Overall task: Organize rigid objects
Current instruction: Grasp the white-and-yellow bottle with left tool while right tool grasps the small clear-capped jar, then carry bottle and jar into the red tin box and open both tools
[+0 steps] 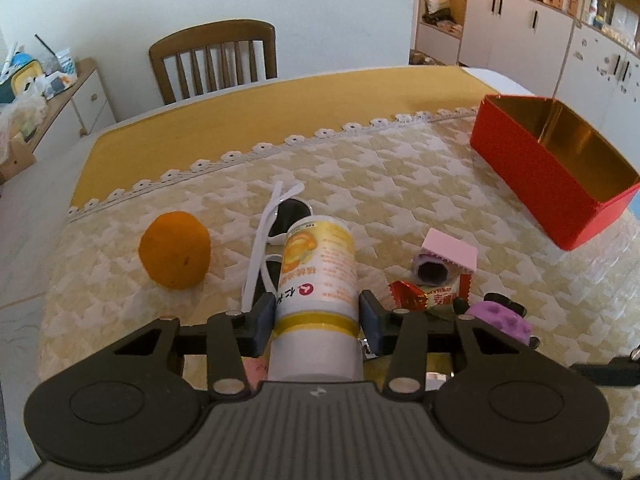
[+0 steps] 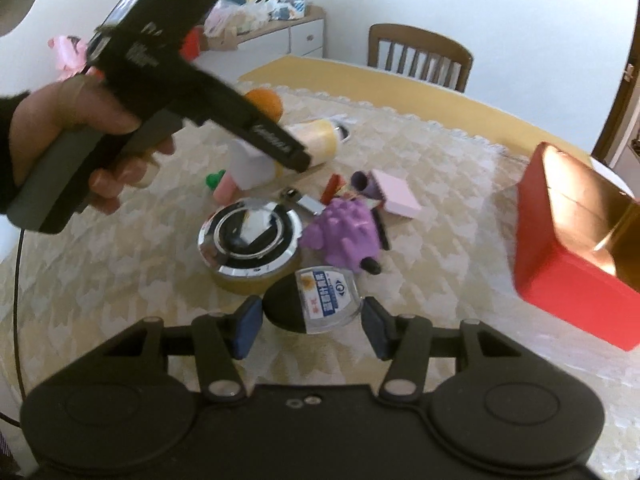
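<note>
Orange fruit (image 1: 175,249) sits at 10 o'clock from the left gripper (image 1: 318,316), well apart; white sunglasses (image 1: 276,232) lie just behind the bottle (image 1: 318,280), touching or nearly so. At 2 o'clock are a pink block (image 1: 452,249), a red snack packet (image 1: 424,294) and a purple knobbly toy (image 1: 500,318); the open red box (image 1: 532,168) with gold lining is farther off at 1 o'clock. The bottle is white and yellow with printed text, lying on its side, both left pads pressed on its body. Right gripper (image 2: 312,322) straddles a black-and-clear packaged item (image 2: 310,302), jaws half apart, pad contact unclear. Chrome round tin (image 2: 250,240) at 11 o'clock. Table (image 1: 360,184) has a cream houndstooth cloth over yellow; wooden chair (image 1: 214,58) and white cabinets (image 1: 516,28) behind.
</note>
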The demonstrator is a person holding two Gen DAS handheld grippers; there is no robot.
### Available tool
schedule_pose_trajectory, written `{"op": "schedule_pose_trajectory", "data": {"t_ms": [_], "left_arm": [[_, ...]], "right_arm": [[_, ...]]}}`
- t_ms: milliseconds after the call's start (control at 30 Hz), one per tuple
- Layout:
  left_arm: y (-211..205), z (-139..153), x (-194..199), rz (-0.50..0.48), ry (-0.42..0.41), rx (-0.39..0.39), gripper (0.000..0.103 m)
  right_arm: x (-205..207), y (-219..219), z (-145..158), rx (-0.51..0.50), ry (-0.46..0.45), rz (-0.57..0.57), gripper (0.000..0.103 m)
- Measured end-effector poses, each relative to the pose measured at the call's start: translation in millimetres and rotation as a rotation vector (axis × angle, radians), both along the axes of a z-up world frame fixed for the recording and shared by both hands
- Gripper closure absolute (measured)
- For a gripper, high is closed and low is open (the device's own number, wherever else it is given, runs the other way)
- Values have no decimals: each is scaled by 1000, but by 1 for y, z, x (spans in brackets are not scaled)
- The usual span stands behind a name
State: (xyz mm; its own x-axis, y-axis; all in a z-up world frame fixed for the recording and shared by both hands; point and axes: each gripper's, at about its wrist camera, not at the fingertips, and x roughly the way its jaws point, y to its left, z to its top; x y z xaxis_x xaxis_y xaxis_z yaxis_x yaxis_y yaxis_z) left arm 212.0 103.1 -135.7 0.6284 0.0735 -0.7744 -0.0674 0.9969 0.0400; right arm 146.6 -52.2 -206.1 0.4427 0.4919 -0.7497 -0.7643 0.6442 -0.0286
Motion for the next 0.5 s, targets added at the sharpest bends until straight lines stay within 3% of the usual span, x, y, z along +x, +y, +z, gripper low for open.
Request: {"op": "schedule_pose_trajectory", "data": {"t_ms": [500], "left_arm": [[-7,46,-23,31,-57,-48,59]], "right_arm": [[30,-64,48,46,-44,-175,50]]}}
